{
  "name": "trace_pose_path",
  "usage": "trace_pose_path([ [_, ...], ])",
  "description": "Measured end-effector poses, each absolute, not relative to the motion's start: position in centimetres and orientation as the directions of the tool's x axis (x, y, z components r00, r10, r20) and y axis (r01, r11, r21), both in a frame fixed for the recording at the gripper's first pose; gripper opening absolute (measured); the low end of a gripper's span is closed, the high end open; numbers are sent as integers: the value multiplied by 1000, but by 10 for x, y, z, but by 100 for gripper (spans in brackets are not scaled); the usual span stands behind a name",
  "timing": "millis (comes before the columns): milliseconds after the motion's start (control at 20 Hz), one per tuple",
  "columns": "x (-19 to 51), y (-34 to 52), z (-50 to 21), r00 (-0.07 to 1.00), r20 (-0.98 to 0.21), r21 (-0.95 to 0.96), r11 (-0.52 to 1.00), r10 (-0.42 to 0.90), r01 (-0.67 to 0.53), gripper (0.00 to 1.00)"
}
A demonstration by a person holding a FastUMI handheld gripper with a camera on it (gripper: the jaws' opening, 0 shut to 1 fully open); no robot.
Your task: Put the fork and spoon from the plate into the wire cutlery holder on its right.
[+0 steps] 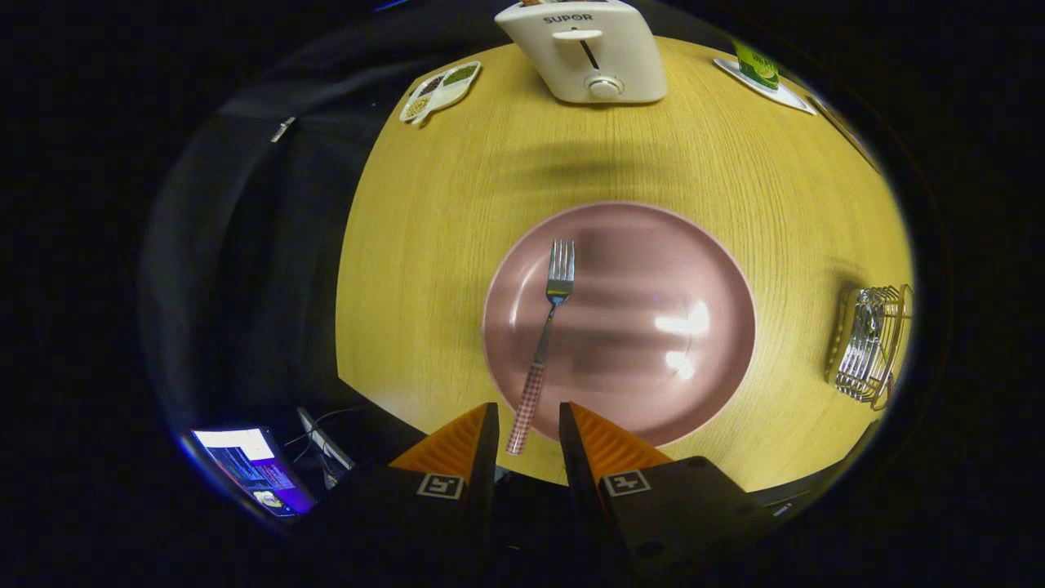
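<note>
Gripper fingers slightly parted

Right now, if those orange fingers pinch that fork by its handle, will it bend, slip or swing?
The fork looks like rigid metal, so bending seems unlikely. Gripped at the checkered handle end, its head may droop. The open gripper straddles that handle; the glossy pink plate could let it slide if nudged.

We see a yellow wood-grain bench under bright light from above. Black cloth hangs beside it, and a lit screen glows low down.
</note>
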State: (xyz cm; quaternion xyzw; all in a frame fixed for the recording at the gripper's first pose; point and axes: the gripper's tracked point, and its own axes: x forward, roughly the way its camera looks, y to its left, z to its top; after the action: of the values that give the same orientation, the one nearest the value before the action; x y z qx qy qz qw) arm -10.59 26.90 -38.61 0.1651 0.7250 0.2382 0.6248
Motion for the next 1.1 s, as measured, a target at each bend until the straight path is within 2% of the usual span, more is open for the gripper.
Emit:
trace_pose_path([
  [700, -113, 288, -437, -180, -858, 489, 872, 481, -4, 47],
  [850, -118, 285, -446, -189, -872, 464, 886, 451, -26, 17],
  [900, -118, 287, -448, -187, -865, 476, 879, 466, -13, 18],
  [950, -114, 283, -444, -187, -866, 474, 881, 464, -7, 12],
  [1100, -110, 277, -438, -169, -856, 495, 869, 488, 5, 12],
])
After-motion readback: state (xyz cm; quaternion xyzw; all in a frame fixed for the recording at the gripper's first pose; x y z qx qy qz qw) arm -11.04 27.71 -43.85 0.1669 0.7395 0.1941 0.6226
